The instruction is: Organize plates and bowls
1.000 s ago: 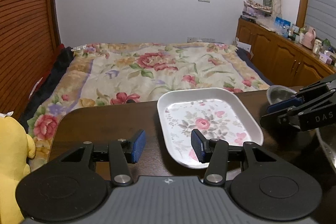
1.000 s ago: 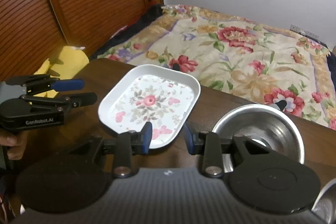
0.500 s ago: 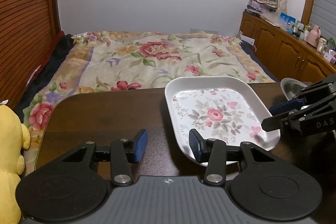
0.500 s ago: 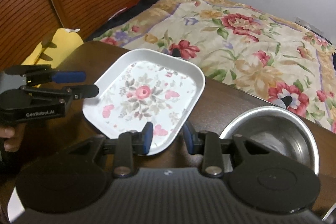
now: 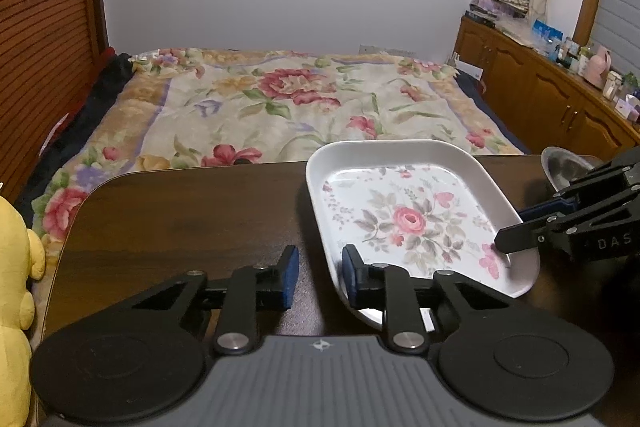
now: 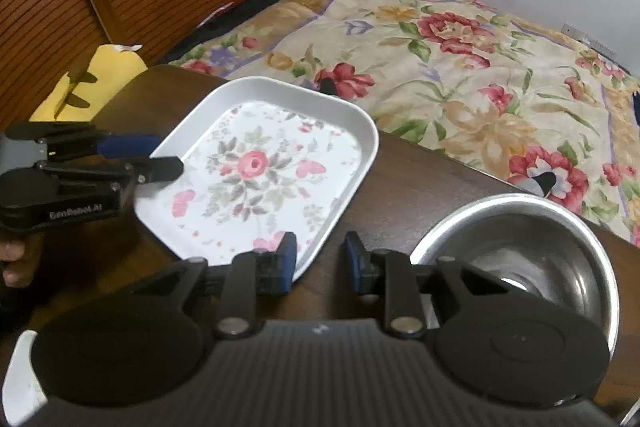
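Both grippers stand unclenched around the floral plate (image 6: 264,179) on the dark table (image 5: 180,211) — left gripper (image 5: 318,277) and right gripper (image 6: 320,261) each straddling a rim, likely to lift it level — steel bowl (image 6: 516,239) just beside.

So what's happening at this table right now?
A person holds a gripper in each hand over a dark wooden table beside a bed. The left gripper and right gripper are both open at opposite edges of a white floral tray, with one finger of each over its rim. Neither has clamped it. A steel bowl sits untouched to the right of the tray.
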The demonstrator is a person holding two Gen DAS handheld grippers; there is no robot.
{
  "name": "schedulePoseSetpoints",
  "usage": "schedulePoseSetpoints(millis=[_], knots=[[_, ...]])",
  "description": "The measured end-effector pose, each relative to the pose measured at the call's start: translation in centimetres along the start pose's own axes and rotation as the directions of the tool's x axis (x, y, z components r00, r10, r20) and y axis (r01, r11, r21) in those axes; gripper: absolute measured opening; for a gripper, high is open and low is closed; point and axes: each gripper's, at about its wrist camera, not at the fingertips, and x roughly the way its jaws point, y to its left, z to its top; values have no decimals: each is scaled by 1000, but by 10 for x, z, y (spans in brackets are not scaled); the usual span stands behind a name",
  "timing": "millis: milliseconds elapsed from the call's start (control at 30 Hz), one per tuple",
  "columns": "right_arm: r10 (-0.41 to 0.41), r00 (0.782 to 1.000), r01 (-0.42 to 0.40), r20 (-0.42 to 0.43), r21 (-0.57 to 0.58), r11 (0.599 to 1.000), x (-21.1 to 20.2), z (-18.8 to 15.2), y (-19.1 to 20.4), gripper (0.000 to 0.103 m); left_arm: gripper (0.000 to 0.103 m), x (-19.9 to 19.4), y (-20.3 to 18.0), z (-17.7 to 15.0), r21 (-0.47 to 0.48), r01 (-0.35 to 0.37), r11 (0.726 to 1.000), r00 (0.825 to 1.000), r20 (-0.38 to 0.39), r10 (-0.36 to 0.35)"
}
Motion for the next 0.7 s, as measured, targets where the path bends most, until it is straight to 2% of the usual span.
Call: schedulePoseSetpoints(millis=[67, 700], knots=[[11, 1000, -11, 0, 7, 1000, 0, 0, -1, 21, 26, 1, 0, 1, -1, -2, 1000, 1000, -2, 2], [25, 1000, -25, 10, -1, 1000, 2, 0, 2, 20, 17, -1, -8, 3, 20, 10, 1000, 1000, -27, -10]])
